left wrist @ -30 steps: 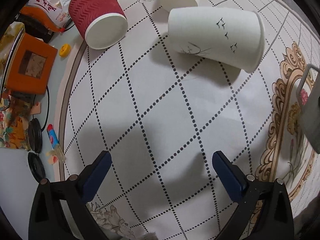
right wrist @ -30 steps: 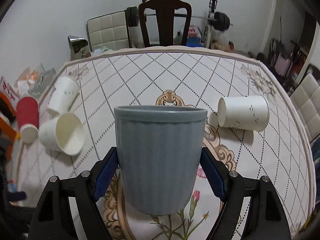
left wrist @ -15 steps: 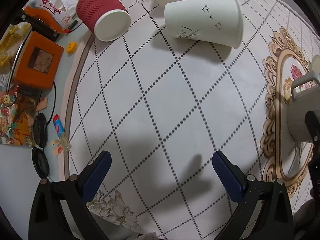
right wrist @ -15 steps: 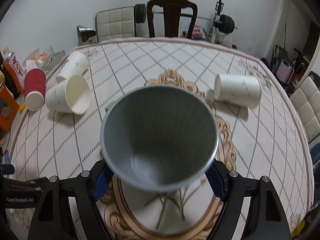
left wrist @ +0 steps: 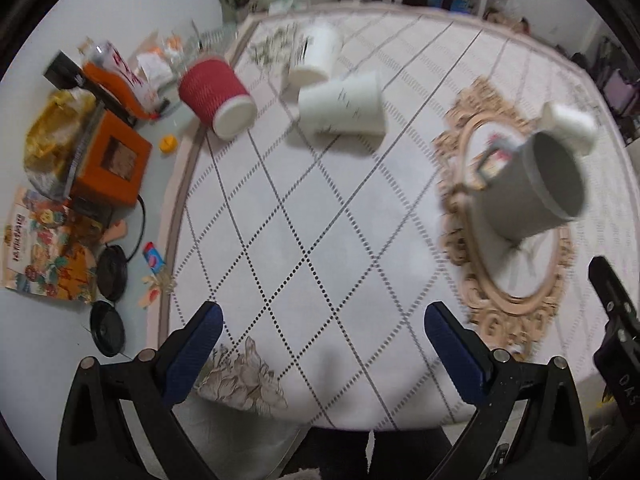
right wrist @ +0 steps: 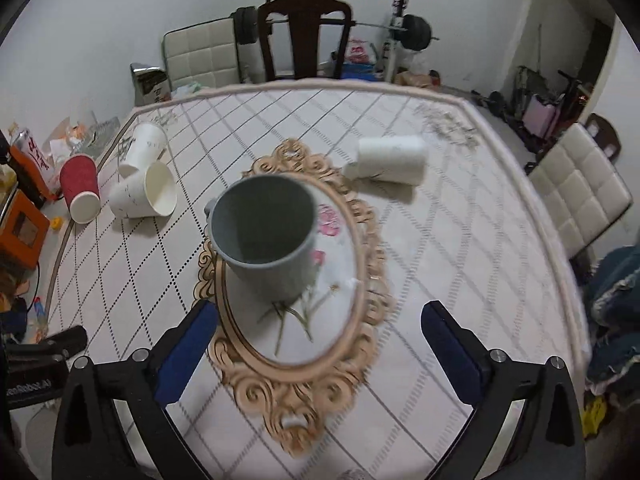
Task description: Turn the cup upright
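Observation:
A grey ribbed cup with a handle stands upright, mouth up, on the oval gold-framed motif in the middle of the table. It also shows in the left wrist view at the right. My right gripper is open and empty, pulled back toward me from the cup. My left gripper is open and empty near the table's front edge, well left of the cup.
A red paper cup and two white paper cups lie on their sides at the far left. Another white cup lies at the right. Boxes and clutter sit left of the tablecloth. Chairs stand behind.
My right gripper has let go of the grey cup and drawn back; the cup now stands free on the table. My left gripper has pulled back and up.

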A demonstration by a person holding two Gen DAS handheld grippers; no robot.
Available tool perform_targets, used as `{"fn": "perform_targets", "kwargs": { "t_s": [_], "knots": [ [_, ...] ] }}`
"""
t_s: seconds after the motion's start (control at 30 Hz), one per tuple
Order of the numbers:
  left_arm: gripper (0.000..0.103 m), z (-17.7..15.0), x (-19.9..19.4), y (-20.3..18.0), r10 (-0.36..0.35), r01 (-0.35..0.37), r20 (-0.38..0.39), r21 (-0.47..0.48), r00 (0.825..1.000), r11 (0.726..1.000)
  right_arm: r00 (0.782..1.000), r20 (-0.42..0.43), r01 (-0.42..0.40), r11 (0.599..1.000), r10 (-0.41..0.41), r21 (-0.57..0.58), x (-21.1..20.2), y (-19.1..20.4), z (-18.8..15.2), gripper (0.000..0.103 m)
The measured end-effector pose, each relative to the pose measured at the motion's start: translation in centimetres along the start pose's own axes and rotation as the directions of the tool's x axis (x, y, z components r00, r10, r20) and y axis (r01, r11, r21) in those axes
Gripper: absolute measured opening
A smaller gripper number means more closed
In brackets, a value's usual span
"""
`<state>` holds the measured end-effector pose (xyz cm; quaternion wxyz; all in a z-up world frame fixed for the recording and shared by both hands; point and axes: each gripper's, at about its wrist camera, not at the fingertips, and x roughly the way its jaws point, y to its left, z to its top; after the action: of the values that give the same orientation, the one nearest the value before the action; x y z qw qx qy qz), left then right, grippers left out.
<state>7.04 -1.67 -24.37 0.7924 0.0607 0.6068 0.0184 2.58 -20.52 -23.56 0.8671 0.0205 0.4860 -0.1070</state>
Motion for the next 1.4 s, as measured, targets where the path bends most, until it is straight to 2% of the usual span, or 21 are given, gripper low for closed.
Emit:
{"fn": "perform_targets", "kwargs": {
  "t_s": [0.17,0.37,0.77,1.1,1.4],
  "knots": [
    [0.103,-0.4,-5.4,1.1,-0.017,0.017,0.101,0.005,0.995,1.000,0.999,0.032,0.003,0.999,-0.004,0.035,-6.6,-1.6,0.7,0.103],
    [0.103,-1.6,-11.4,1.4,-0.042,0.044,0.202,-0.003,0.978,0.999,0.996,0.090,0.004,1.000,-0.005,0.013,-13.8,-2.6,1.9,0.103],
    [0.103,-5.8,-20.6,0.6,-0.057,0.066,0.335,-0.018,0.941,0.998,0.985,0.170,-0.023,1.000,0.026,-0.020,-25.1,-5.0,0.9,0.103],
    [0.103,-8.9,-24.3,1.1,-0.043,0.065,0.398,-0.042,0.917,0.997,0.980,0.197,-0.019,1.000,0.023,-0.023,-29.6,-6.7,-1.0,0.103],
    [0.103,-10.3,-25.8,1.0,-0.017,0.049,0.431,-0.064,0.902,0.997,0.977,0.209,-0.029,0.999,0.036,-0.032,-31.0,-7.2,-1.7,0.103]
  ]
}}
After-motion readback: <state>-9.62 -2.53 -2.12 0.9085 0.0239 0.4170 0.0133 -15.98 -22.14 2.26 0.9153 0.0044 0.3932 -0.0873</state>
